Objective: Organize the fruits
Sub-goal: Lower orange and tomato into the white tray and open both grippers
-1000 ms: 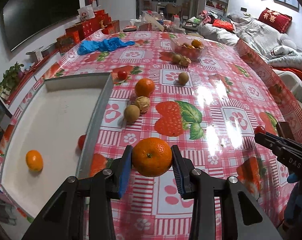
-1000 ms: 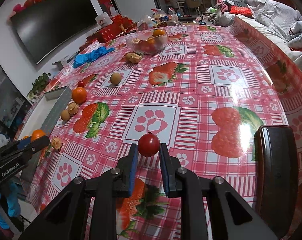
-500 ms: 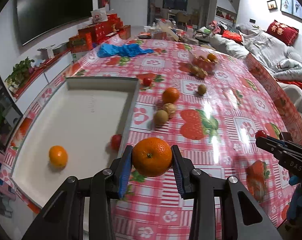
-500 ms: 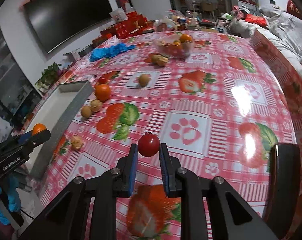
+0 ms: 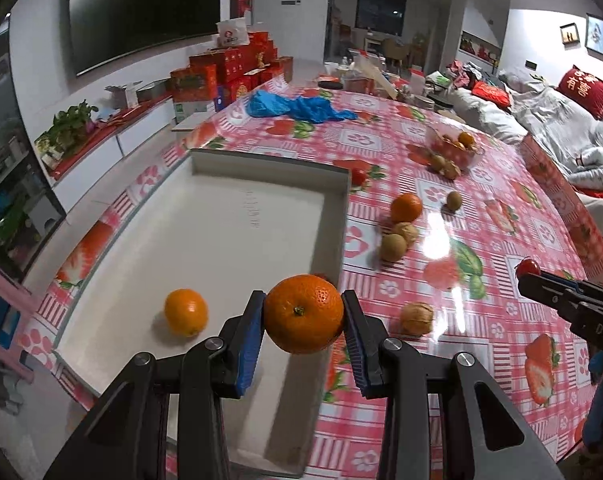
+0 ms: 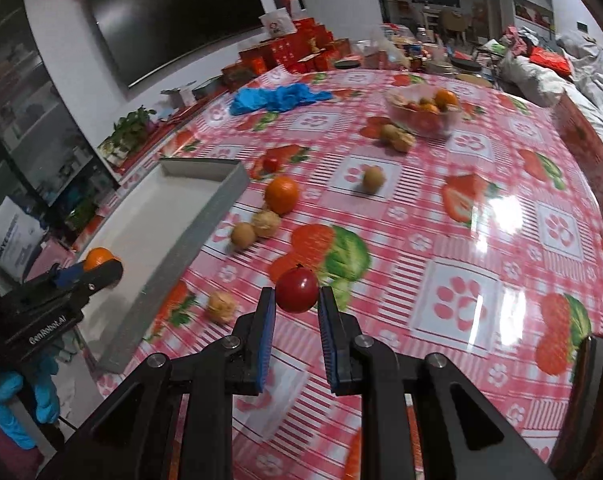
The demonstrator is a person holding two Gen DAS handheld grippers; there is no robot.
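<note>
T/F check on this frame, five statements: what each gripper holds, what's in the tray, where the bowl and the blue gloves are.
1. The left gripper is shut on an orange. True.
2. The right gripper is empty. False: it is shut on a small tomato.
3. The white tray already holds an orange fruit. True.
4. The glass bowl stands inside the tray. False: it stands on the tablecloth, far from the tray.
5. Blue gloves lie at the table's far side. True.
</note>
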